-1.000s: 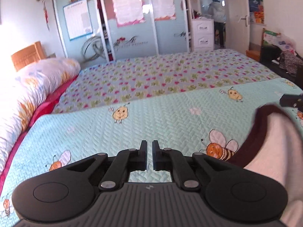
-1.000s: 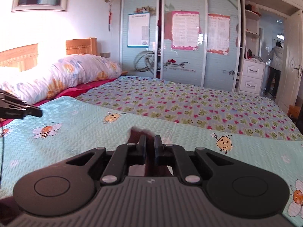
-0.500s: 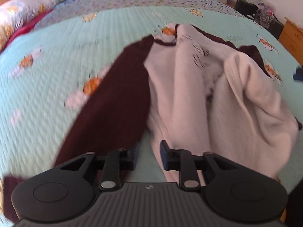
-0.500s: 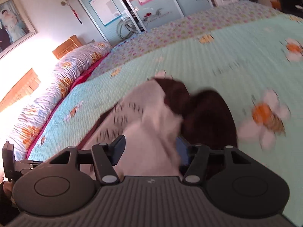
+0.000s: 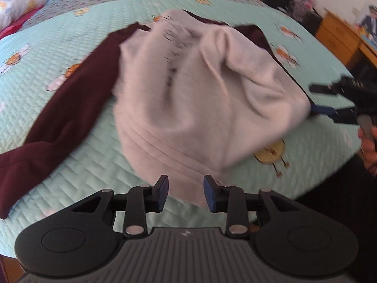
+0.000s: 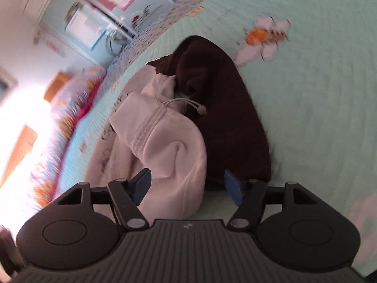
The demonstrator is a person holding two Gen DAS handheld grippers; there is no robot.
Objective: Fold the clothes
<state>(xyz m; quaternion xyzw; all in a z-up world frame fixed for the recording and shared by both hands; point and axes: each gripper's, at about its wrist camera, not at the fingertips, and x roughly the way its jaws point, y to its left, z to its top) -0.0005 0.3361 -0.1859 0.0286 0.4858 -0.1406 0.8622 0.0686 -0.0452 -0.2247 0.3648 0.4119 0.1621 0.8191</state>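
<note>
right now my left gripper [image 5: 186,193] hangs over the near edge of the bed, pointing steeply down at a crumpled hooded sweatshirt of pale cream fleece with dark maroon sleeves [image 5: 193,99]. its jaws are opening, parted a modest way, and the blue pads [image 5: 162,194] stand clear of the cloth; the lower hem of the cream body lies beneath the gap, but nothing is pinched.

the sweatshirt lies in a loose heap on the mint green quilted bedspread printed with cartoon bees [image 5: 47,75]. one maroon sleeve [image 5: 61,108] stretches away to the left across the quilt, and blurred dark lettering shows on the cream front.

my right gripper [image 6: 187,186] sits at the other side of the garment, and the view is rolled over, so the room leans. its jaws are opening too, already spread wide. between them i see a fold of cream fleece [image 6: 174,155] next to the dark maroon cloth [image 6: 226,118], yet the pads [image 6: 232,185] do not press on either. a white drawstring with a small round toggle [image 6: 201,110] lies across the seam where cream meets maroon.

in the left view the right gripper [image 5: 329,99] shows at the sweatshirt's right edge, with my hand [image 5: 368,146] behind it. whether its lower finger touches the cloth there i cannot tell.
</note>
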